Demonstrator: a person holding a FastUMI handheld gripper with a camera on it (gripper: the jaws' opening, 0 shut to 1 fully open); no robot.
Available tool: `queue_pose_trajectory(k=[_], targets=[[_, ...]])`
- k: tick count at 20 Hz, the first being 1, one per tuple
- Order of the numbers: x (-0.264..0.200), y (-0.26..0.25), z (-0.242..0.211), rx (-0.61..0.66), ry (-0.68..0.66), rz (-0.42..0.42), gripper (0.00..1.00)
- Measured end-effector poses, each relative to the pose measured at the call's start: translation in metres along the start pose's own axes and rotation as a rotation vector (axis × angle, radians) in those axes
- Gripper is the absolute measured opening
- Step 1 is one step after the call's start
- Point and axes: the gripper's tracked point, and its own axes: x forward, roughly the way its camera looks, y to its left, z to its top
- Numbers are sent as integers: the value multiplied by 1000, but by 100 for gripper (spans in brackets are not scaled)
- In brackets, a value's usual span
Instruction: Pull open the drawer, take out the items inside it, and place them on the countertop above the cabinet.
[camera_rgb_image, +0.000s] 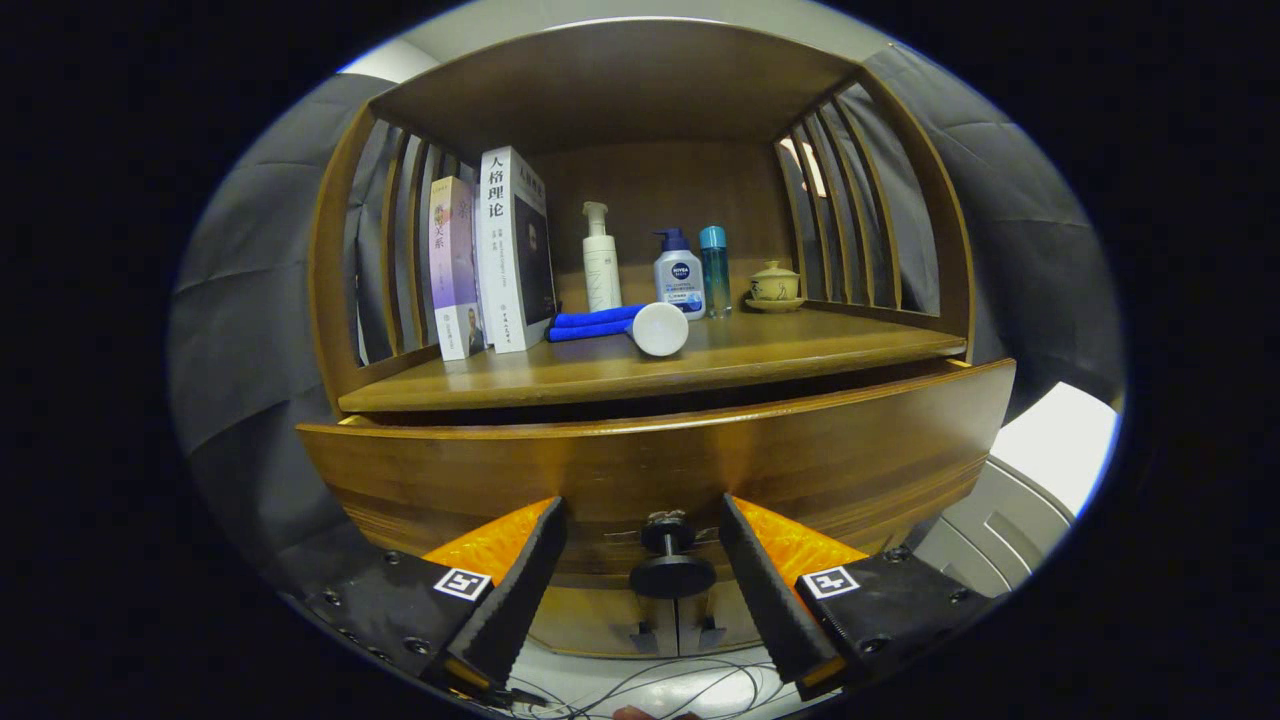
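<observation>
the gripper (642, 560) hangs in front of a wooden cabinet with its fingers (520, 585) spread wide, one on either side of the drawer knob (671, 562), neither one touching it. the knob sits between the fingers, a round disc on a short stem jutting straight out from the drawer front (660, 470) toward the onlooker. the drawer already stands a little way out; a dark gap shows between its top edge and the worktop (620, 365) above. its long axis runs side to side, its face square to the fingers.

to do this step well, it looks wise to close both fingers on the stem behind the disc, then draw straight back along the stem's line, level and without twisting, so the drawer does not bind. what lies inside the drawer cannot be seen from here.

on the worktop stand two books (495, 255), a white pump bottle (600, 260), a squat bottle (679, 275), a slim blue bottle (714, 272) and a lidded teacup (774, 285), with a blue cloth (592, 322) and a white tube (660, 328) lying in front. bare board remains near the front edge for whatever comes out.
</observation>
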Motion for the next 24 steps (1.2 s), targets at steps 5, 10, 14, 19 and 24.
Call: queue_pose_trajectory(k=[5, 10, 14, 19, 24], targets=[[19, 1, 4, -21, 10, -1, 97], [26, 0, 5, -53, 11, -3, 98], [18, -5, 12, -48, 55, 21, 95], [-33, -29, 71, -47, -59, 17, 95], [-118, -60, 139, -98, -204, -13, 95]])
